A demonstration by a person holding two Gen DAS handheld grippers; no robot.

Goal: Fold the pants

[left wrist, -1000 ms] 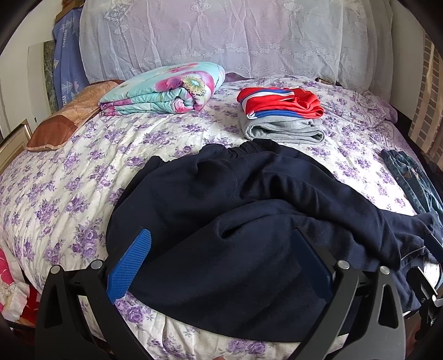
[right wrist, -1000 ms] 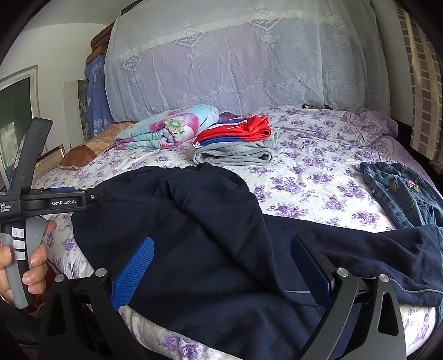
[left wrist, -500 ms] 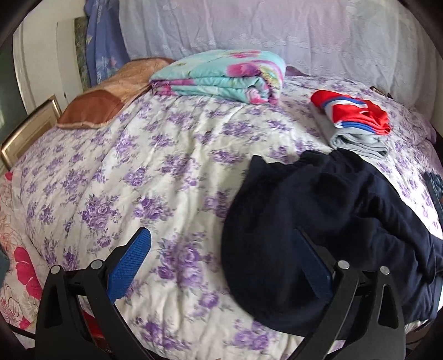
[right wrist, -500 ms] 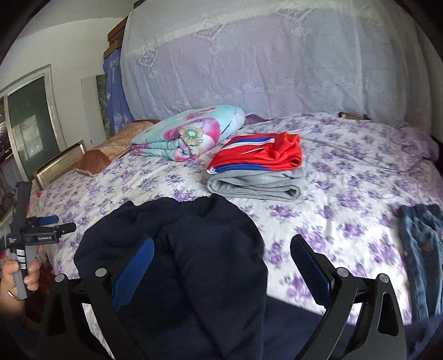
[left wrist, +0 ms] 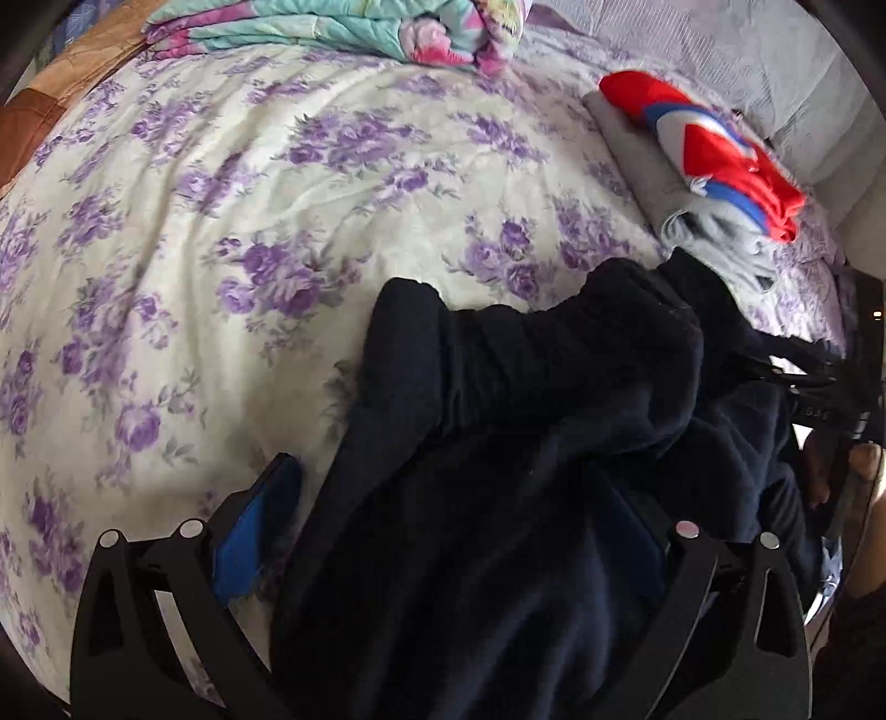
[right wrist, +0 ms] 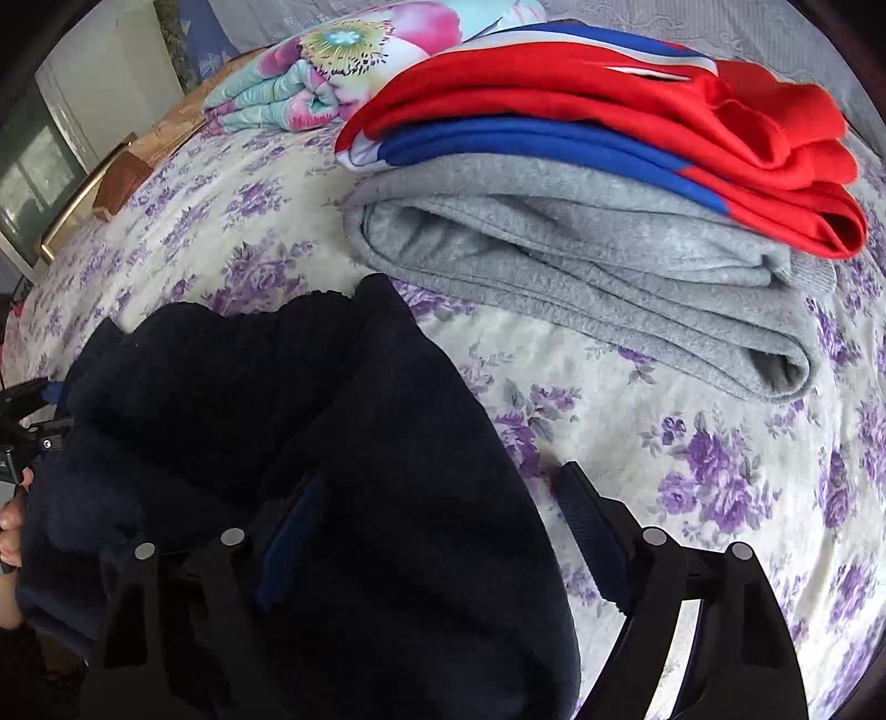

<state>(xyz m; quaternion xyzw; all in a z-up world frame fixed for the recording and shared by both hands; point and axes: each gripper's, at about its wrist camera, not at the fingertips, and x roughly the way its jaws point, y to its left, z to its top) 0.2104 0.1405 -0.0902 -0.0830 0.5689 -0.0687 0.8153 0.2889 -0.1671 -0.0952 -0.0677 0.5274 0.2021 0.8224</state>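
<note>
Dark navy pants (left wrist: 526, 454) lie bunched on the floral bedsheet (left wrist: 232, 232), waistband end toward the far side. My left gripper (left wrist: 448, 520) is open, low over the pants' left edge, with cloth lying between its fingers. In the right wrist view the pants (right wrist: 343, 443) fill the lower left. My right gripper (right wrist: 443, 520) is open, straddling the pants' right edge; its left blue pad (right wrist: 288, 526) is partly sunk in the cloth, its right finger (right wrist: 587, 515) over the sheet.
A folded stack, red-and-blue garment (right wrist: 609, 111) on grey sweatpants (right wrist: 581, 266), lies just beyond the pants. A floral quilt (left wrist: 343, 27) and a brown pillow (left wrist: 33, 111) sit at the far left. The other gripper and hand show at each view's edge.
Both grippers have dropped low and moved forward onto the pants' waistband end. The views now sit close to the cloth; the folded stack looms much nearer in the right wrist view.
</note>
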